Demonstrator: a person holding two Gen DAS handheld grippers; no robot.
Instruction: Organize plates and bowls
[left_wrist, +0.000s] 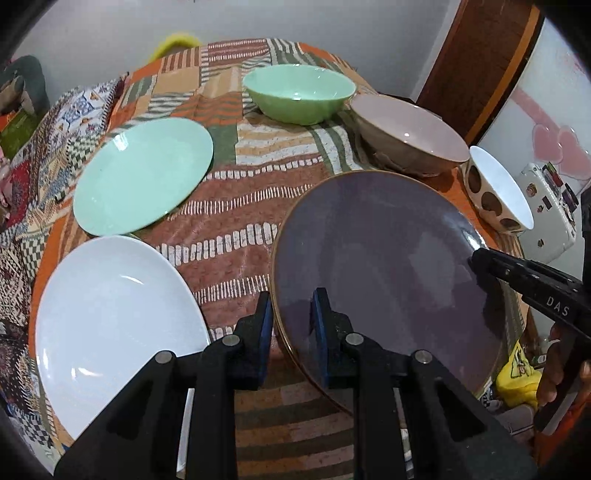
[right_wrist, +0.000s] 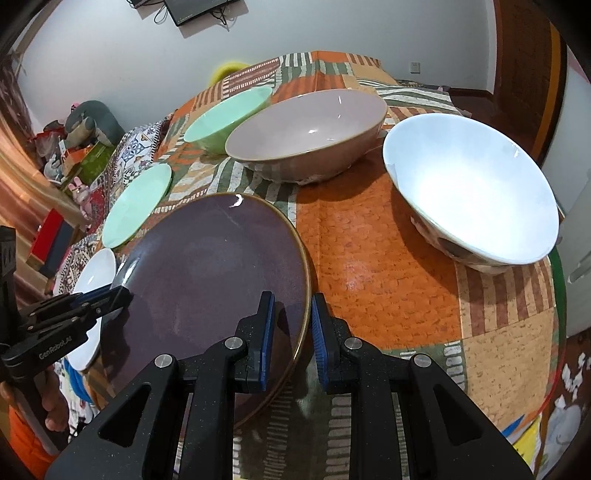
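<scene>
A dark purple plate (left_wrist: 388, 266) (right_wrist: 214, 266) with a gold rim is gripped at two opposite edges. My left gripper (left_wrist: 293, 325) is shut on its left rim, and my right gripper (right_wrist: 291, 325) is shut on its right rim. Each gripper also shows in the other's view, the right one (left_wrist: 476, 258) and the left one (right_wrist: 122, 291). To the left lie a mint plate (left_wrist: 144, 175) (right_wrist: 138, 205) and a white plate (left_wrist: 114, 325) (right_wrist: 94, 280). Behind stand a green bowl (left_wrist: 299, 92) (right_wrist: 225, 118), a pink bowl (left_wrist: 410, 133) (right_wrist: 306, 129) and a white spotted bowl (left_wrist: 498, 192) (right_wrist: 469, 188).
Everything sits on a round table under a patchwork cloth (left_wrist: 229, 229) (right_wrist: 369, 266). A white fridge (left_wrist: 546, 206) with magnets stands close on the right. Toys and boxes (right_wrist: 81, 147) pile up past the table's left side. A wall lies behind.
</scene>
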